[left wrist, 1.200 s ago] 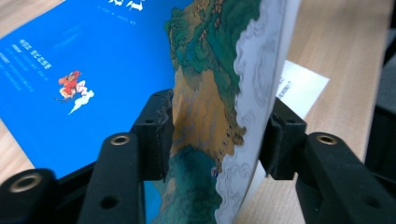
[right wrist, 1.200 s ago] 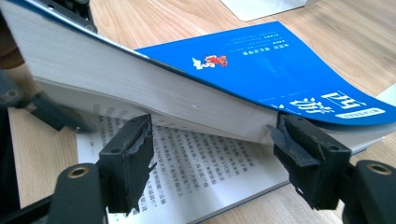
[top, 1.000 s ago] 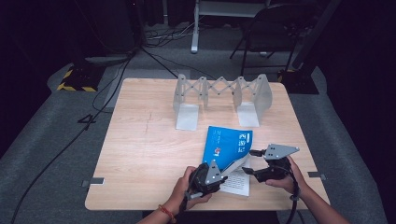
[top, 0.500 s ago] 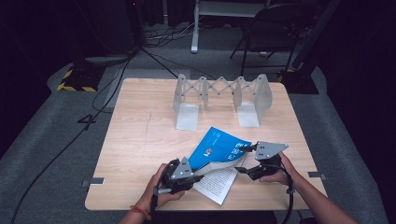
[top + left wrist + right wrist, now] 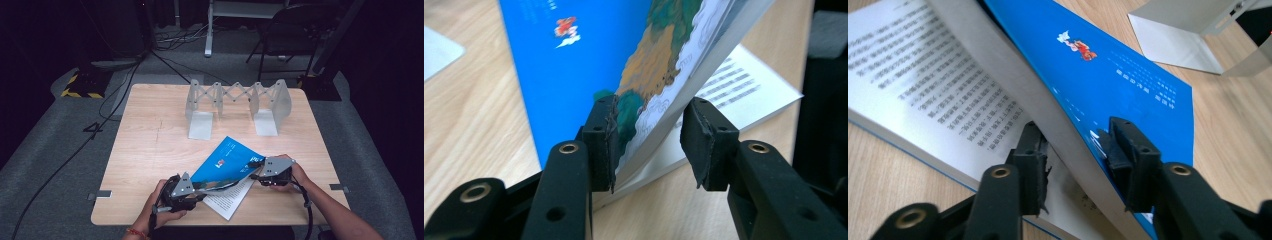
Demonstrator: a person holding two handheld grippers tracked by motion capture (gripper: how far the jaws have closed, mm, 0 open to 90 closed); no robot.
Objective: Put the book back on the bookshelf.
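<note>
Left tool [image 5: 646,145] has just been opening; its jaws now stand apart around the lifted cover and pages of the book [image 5: 227,162], one pad touching, the other clear. Right tool [image 5: 1075,160] has just been closing and straddles the same raised wad at the right; a firm pinch cannot be told. Book lies open at the near edge of the worktop [image 5: 150,145]. Step: handing the cover across. Next calls for a firm right-side grip. Pale wood worktop; folding rack [image 5: 235,102] far; dark room, cables on the floor.

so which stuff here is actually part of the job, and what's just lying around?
In the job:
blue book
left hand-held gripper, on its lower corner
right hand-held gripper, at its right edge

Lying about:
expanding bookend rack
chair
floor cables
</note>
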